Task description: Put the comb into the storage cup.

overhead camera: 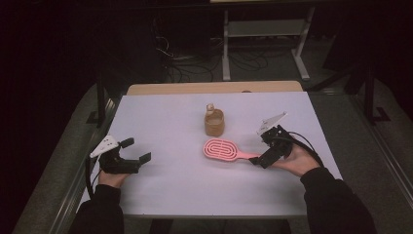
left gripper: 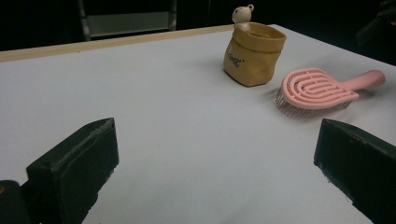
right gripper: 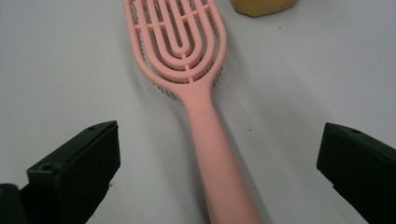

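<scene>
At the left of the white tabletop (overhead camera: pixel 165 185), near its near edge, the left hand-held gripper (overhead camera: pixel 135 150) sits low in a person's hand with its jaws standing wide apart and nothing between them. It points across toward the things in the middle, well apart from them — a waiting posture, I judge, leaving the work to the other hand.

Toward the middle stands one small tan paper-like pouch (overhead camera: pixel 214 123), upright with its top open, and a pale bear-shaped bit (left gripper: pixel 242 13) pokes above its far rim; whether that is a stopper or a toy inside is hard to tell at this size. Just beside the pouch on its near side lies one pink hairbrush (overhead camera: pixel 220 148), flat with its bristles down and its slotted back up. Its head is at the left and its handle (right gripper: pixel 219 158) runs to the right — a lie that hands the handle straight to the right side.

At the right, the right hand-held gripper (overhead camera: pixel 256 160) is down at the handle's end. Its jaws are spread wide on either side of the handle and not closed on it, lined up along the brush's length, so a pinch across the narrow handle looks like the move being set up.

Counted: two hand-held grippers, one hairbrush, one pouch.
</scene>
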Action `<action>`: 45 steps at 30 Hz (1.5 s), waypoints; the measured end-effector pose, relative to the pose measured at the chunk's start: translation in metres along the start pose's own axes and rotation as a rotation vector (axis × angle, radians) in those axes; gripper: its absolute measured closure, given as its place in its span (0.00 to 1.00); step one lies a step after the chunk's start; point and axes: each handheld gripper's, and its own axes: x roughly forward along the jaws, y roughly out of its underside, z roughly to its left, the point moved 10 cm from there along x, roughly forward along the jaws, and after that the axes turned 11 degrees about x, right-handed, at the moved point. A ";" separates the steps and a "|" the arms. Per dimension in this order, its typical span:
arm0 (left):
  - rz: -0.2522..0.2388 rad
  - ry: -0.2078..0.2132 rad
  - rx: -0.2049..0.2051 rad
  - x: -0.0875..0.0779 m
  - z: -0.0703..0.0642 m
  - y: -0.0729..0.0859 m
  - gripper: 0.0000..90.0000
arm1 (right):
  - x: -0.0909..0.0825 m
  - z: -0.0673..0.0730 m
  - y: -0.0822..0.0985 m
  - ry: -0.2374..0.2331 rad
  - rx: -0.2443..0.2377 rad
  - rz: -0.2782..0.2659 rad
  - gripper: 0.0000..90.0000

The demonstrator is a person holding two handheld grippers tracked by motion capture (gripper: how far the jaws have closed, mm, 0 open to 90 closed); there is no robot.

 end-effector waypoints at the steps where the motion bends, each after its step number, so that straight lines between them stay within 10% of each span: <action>1: 0.000 -0.001 0.001 0.000 0.000 0.000 0.00 | 0.002 0.001 0.000 -0.002 -0.003 0.005 0.00; 45: 0.016 0.018 0.007 0.003 -0.003 0.002 0.00 | 0.059 0.018 -0.003 -0.040 -0.103 0.154 0.11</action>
